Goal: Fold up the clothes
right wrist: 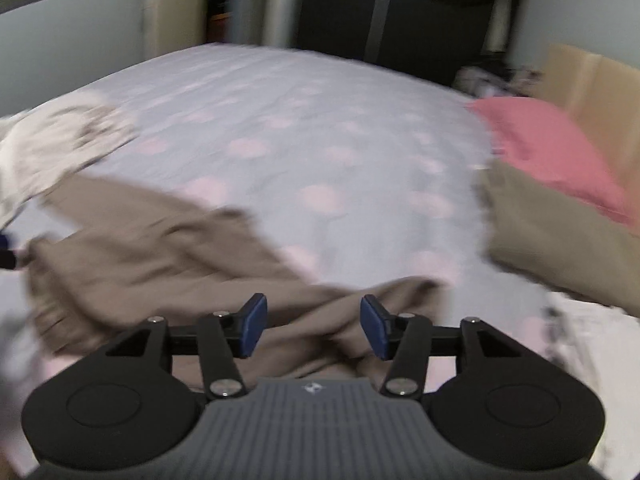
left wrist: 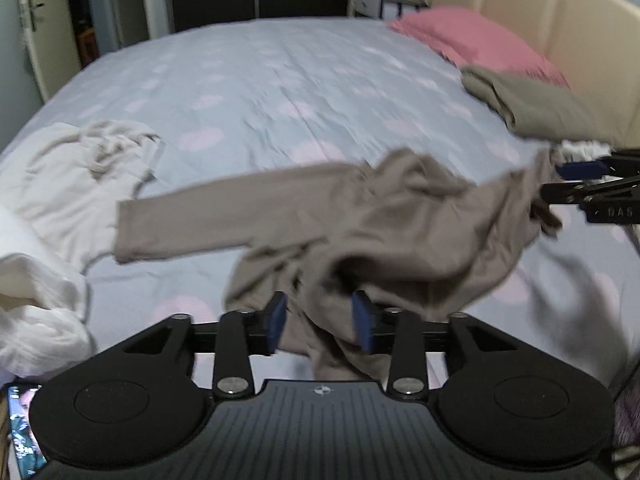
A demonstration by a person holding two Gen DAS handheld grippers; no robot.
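Both tongs gape, the left gripper (left wrist: 320,322) and right gripper (right wrist: 314,327) each straddling bunched folds of the crumpled taupe long-sleeved top (left wrist: 360,216), sprawled at six o'clock on the pink-dotted grey bedspread (left wrist: 260,92), likely readying pinches to spread it flat.

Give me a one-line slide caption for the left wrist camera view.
Open left gripper over a crumpled taupe long-sleeve top on the dotted bedspread.

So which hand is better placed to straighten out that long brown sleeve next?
Probably the left. The sleeve stretches across the bed on the left hand-held gripper's side, close ahead of its open fingers. The right hand-held gripper, also open, sits at the shirt's opposite end.
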